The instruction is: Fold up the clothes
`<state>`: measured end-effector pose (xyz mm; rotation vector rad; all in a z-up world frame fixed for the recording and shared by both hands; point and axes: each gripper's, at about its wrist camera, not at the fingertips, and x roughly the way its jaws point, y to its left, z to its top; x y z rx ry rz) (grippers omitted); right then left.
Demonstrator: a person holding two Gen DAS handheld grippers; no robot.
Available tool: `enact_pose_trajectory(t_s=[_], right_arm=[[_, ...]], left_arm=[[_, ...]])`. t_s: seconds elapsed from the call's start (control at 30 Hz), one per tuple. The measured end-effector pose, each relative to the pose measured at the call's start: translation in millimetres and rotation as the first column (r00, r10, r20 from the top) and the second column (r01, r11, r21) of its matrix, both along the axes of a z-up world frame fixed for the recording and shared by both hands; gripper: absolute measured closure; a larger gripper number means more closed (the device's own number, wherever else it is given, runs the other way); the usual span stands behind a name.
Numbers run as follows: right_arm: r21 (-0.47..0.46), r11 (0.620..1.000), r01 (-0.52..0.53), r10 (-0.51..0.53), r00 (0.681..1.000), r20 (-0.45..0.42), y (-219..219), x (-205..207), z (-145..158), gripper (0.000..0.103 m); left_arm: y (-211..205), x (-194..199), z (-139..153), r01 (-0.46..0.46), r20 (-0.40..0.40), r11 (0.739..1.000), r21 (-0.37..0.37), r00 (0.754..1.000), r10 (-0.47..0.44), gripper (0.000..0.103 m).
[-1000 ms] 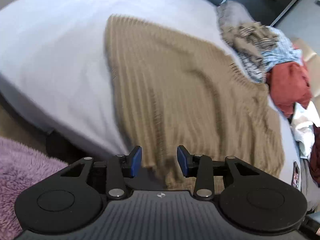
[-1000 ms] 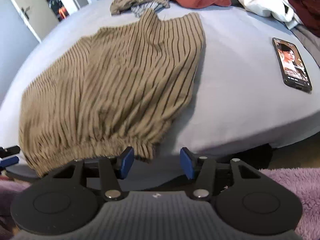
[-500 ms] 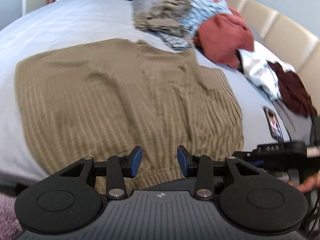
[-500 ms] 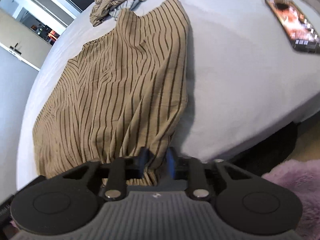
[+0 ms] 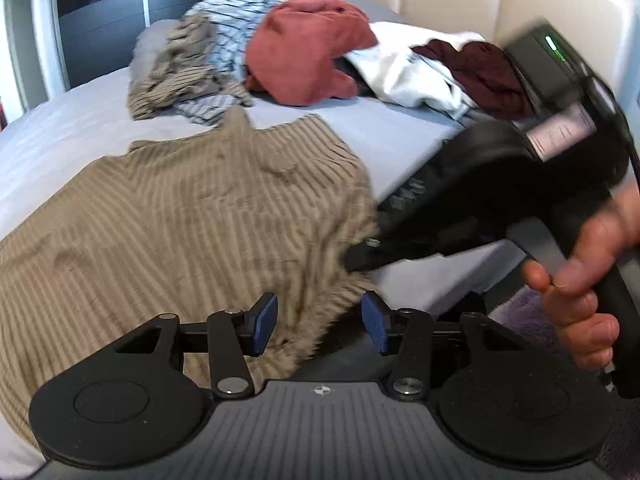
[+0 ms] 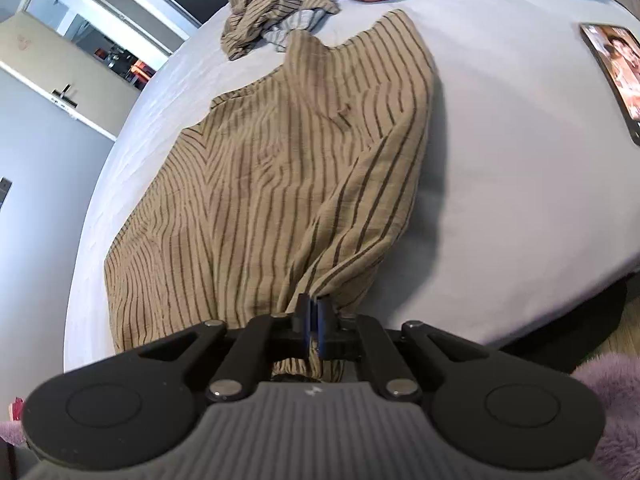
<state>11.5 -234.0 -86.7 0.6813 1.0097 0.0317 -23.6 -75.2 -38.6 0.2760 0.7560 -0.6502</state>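
Up close in the left wrist view, the left gripper (image 5: 318, 322) hangs wide open and holds nothing over the near edge of the striped tan shirt (image 5: 192, 216) spread on the bed (image 5: 384, 132). Next, in the right wrist view, the right gripper (image 6: 313, 318) is pinched tight on the shirt's near corner, lifting it a little, with a phone (image 6: 614, 76) lying well apart.

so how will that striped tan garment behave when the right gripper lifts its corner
The striped garment is probably floppy: it already puckers and tents toward the shut right gripper. It looks thin and light, so most should trail off the bed. The open left gripper may need to support it.
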Motion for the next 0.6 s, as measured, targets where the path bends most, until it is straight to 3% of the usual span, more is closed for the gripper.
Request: enact_pose_trajectory(t_s=[0.17, 0.4, 0.47, 0.6], right_arm=[[-0.019, 1.0, -0.025, 0.025, 1.0, 0.01, 2, 4, 9, 0.099], [0.049, 0.999, -0.015, 0.014, 1.0, 0.024, -5, 2, 10, 0.099], [0.059, 0.998, -0.011, 0.01, 1.0, 0.023, -7, 1, 10, 0.098], [0.037, 0.999, -0.012, 0.011, 1.0, 0.015, -9, 1, 9, 0.094]], left_arm=[[-24, -7, -1, 0.041, 0.035, 0.998, 0.042, 0.998, -0.042, 0.059], [-48, -14, -19, 0.03, 0.12, 0.988, 0.149, 0.992, -0.048, 0.061], [-53, -10, -23, 0.034, 0.113, 0.986, 0.161, 0.992, -0.053, 0.083], [-44, -4, -23, 0.023, 0.074, 0.993, 0.112, 0.997, -0.031, 0.095]])
